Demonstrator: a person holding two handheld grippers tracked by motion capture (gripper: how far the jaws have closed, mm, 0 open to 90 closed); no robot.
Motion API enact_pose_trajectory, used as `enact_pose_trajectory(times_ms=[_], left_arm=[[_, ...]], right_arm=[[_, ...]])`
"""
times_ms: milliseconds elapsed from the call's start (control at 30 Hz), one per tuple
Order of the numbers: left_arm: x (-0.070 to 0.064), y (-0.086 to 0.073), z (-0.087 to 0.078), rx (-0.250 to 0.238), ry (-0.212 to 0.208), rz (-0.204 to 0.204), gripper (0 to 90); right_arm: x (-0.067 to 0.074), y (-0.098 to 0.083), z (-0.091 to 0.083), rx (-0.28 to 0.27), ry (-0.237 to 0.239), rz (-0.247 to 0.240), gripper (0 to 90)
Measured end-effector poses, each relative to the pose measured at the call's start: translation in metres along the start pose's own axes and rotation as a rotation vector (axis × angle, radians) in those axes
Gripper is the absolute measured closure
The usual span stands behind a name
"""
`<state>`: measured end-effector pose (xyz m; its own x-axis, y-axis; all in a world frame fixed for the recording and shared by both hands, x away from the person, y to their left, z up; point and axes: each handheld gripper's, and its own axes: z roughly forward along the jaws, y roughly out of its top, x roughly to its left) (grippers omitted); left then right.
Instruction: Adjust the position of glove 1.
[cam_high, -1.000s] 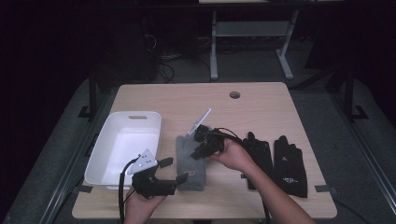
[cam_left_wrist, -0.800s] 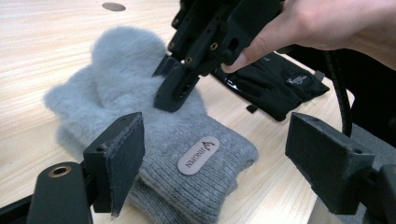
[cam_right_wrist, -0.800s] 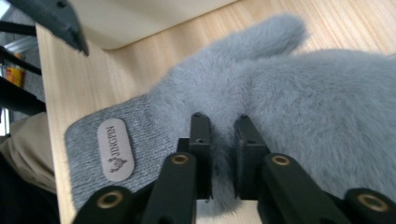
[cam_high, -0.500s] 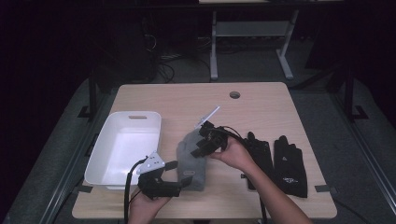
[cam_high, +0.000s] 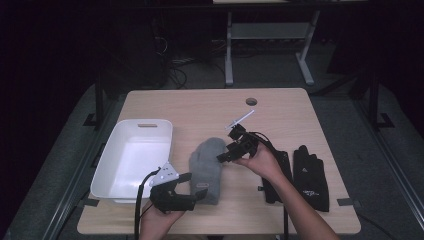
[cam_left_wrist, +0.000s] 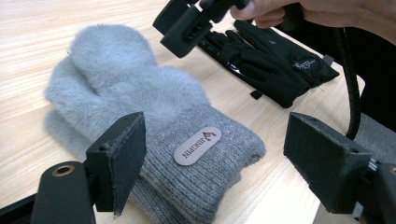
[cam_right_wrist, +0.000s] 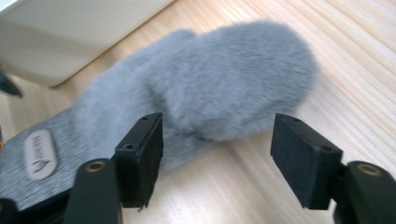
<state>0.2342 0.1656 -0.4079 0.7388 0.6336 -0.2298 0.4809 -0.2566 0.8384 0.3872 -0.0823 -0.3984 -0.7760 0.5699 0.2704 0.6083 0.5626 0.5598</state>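
Counting two grey mittens (cam_high: 206, 162), stacked

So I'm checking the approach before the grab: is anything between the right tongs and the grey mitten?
Nothing visible. The right tongs have just been opening and stand open just above the fluffy end of the grey mitten, with bare table beneath. The black gloves lie off to the other side.

On the table (cam_high: 200, 105) the bin (cam_high: 131, 156) lies at the left, the mitten (cam_high: 206, 162) just right of it. Right of the mitten lies a pair of gloves (cam_high: 310, 177), side by side near the right edge, well apart from the bin
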Motion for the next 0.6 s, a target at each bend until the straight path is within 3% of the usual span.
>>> enact_pose_trajectory(times_ms=[267, 600], left_arm=[[0.000, 0.000, 0.001, 0.000, -0.006, -0.003, 20.9], [0.000, 0.000, 0.002, 0.002, -0.011, 0.000, 20.9]], right_arm=[[-0.020, 0.006, 0.010, 0.008, 0.029, 0.102, 26.4], [-0.037, 0.009, 0.026, -0.023, 0.058, 0.181, 25.5]])
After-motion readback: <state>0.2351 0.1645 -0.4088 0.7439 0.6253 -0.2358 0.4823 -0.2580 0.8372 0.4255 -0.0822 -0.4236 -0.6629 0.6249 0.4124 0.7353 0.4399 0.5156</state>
